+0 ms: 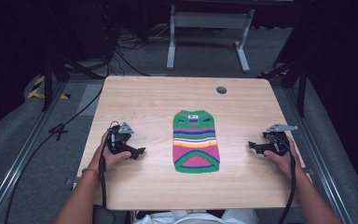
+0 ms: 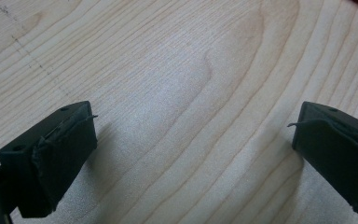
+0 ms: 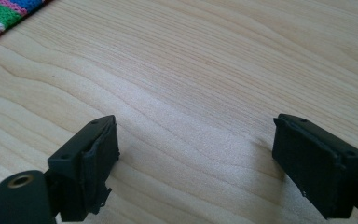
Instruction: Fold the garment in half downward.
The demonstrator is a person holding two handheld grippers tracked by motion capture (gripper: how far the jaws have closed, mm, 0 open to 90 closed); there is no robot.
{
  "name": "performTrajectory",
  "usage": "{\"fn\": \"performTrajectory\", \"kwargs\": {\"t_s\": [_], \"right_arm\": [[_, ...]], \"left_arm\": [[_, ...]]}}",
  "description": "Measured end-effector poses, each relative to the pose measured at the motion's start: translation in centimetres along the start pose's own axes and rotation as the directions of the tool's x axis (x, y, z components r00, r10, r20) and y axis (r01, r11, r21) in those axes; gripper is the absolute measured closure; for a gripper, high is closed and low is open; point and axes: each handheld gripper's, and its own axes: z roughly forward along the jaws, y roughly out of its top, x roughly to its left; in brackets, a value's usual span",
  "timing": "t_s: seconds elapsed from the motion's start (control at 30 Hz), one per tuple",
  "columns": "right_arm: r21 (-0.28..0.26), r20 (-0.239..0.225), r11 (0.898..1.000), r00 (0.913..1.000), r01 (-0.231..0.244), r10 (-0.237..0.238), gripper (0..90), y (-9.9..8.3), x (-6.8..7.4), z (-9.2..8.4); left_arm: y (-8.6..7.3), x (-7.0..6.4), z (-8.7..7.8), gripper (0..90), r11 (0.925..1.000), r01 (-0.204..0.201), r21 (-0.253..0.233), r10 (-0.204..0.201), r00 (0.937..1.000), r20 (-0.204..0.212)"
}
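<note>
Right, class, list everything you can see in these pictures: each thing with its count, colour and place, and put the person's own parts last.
Striped knitted garment: one, green, pink, blue and white stripes, lying flat at the middle of the table, between the two claws and touching neither.
Table: one, light wood grain, filling the middle of the high view.
Round hole cover: one, dark grey, near the table's far edge, right of centre.
Metal frame: one, pale grey, standing on the floor beyond the table.
Left claw: one, black, resting on the table left of the garment, jaws open with nothing between them.
Right claw: one, black, on the table right of the garment, jaws open with nothing between them.
</note>
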Motion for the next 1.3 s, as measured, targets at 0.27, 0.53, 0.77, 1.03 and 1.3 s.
{"fn": "performTrajectory", "kwargs": {"t_s": [0.27, 0.53, 0.77, 1.03, 1.3], "right_arm": [[0.001, -0.001, 1.000, 1.0000, 0.005, -0.005, 14.6, 0.0, 0.0, 0.0], [0.004, 0.008, 1.000, 1.0000, -0.005, 0.005, 14.7, 0.0, 0.1, -0.1], [0.029, -0.031, 0.999, 0.9994, 0.017, -0.016, 21.5, 0.5, 0.2, -0.2], [-0.029, -0.065, 0.997, 0.9949, 0.076, -0.078, 39.1, 4.7, 1.5, -0.3], [-0.037, -0.108, 0.992, 0.9862, 0.122, -0.126, 46.9, 9.2, 3.4, 2.0]], "left_arm": [[-0.1, -0.1, 0.0, 0.4, 1.0000, 0.006, -0.003, -0.006, 1.0000, 0.003], [-0.1, 0.0, -0.1, 0.4, 1.0000, 0.004, -0.003, -0.004, 0.9999, -0.013], [0.6, 0.7, -0.8, 18.4, 0.9999, -0.002, 0.017, 0.002, 0.9985, 0.055], [4.7, 1.6, -0.2, 27.3, 0.9964, -0.076, 0.037, 0.075, 0.9963, 0.042], [9.2, 1.3, 1.9, 32.1, 0.9933, -0.115, -0.007, 0.116, 0.9910, 0.068]]}}
